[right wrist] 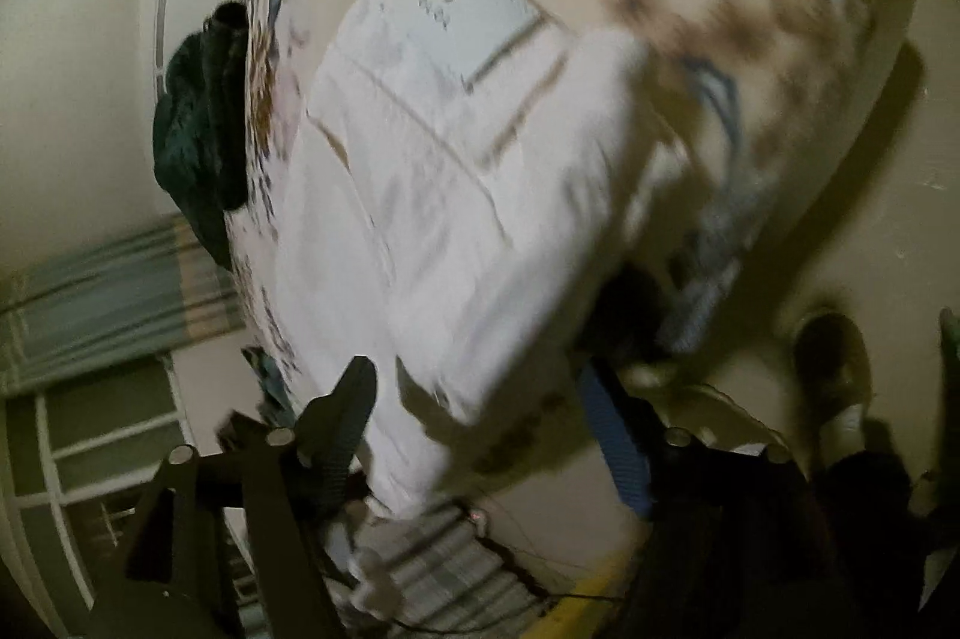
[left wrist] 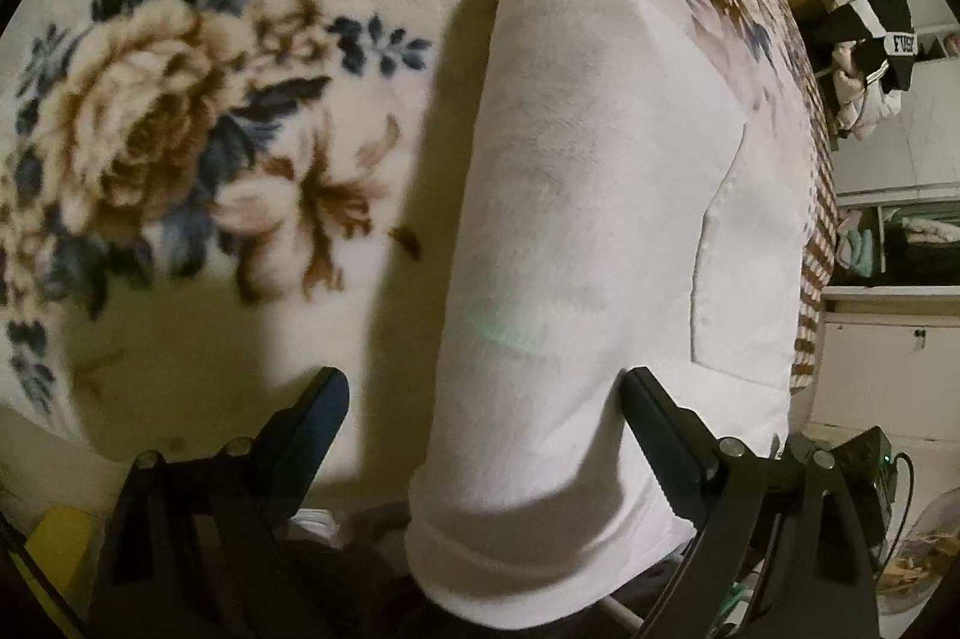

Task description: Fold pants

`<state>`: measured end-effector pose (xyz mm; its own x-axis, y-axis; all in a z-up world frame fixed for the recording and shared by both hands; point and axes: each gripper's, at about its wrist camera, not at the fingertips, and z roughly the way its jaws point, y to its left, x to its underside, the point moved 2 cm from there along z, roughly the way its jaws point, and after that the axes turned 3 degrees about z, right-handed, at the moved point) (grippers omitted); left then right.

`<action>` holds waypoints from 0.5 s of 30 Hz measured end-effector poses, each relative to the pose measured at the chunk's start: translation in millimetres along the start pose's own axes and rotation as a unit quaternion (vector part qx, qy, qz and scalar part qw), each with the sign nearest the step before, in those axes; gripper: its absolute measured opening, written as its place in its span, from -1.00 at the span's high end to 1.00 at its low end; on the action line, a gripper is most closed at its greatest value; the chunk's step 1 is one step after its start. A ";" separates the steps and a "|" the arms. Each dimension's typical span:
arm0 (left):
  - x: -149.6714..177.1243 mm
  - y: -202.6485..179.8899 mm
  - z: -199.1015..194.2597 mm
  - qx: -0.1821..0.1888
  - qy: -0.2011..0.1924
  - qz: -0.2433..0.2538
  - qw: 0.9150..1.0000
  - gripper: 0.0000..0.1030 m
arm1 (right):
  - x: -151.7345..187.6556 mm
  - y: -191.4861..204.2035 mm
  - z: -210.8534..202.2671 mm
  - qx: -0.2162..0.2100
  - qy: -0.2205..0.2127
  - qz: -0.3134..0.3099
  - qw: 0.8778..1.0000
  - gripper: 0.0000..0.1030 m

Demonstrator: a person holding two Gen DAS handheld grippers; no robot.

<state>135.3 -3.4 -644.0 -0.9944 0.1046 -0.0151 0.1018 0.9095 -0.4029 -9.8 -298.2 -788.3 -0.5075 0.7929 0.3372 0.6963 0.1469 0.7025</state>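
White pants (left wrist: 588, 231) lie folded lengthwise on a floral blanket (left wrist: 180, 111), with a back pocket (left wrist: 744, 267) showing on the right. The near end hangs over the bed's edge. My left gripper (left wrist: 486, 399) is open, its fingers apart on either side of the pants' near end. In the right wrist view the pants (right wrist: 456, 195) show a waistband label (right wrist: 474, 15). My right gripper (right wrist: 480, 399) is open, with its fingers either side of the pants' lower edge. That view is blurred.
A dark green garment (right wrist: 198, 129) lies on the blanket's far edge. A black and white garment (left wrist: 870, 39) hangs beyond the bed at right, near white cabinets (left wrist: 888, 339). A shoe (right wrist: 834, 369) is on the floor.
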 end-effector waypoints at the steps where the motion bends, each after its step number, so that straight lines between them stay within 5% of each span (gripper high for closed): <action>1: 0.8 -0.4 -0.7 -0.003 -0.001 0.002 1.000 -0.80 | 3.4 -1.3 3.8 0.000 0.006 0.000 1.000 -0.53; 11: -1.3 6.1 7.2 -0.015 0.009 0.011 1.000 -1.00 | -1.3 2.5 59.8 -0.021 0.026 0.011 0.999 -0.71; 15: -2.9 6.1 10.0 -0.013 0.008 0.014 1.000 -1.00 | -6.3 1.4 67.1 -0.028 0.008 0.025 0.999 -0.51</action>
<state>138.6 -2.1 -655.6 -0.9906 0.1360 -0.0106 0.1299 0.9164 -0.3786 28.4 -263.3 -831.5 -0.4817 0.7888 0.3816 0.6909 0.0740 0.7191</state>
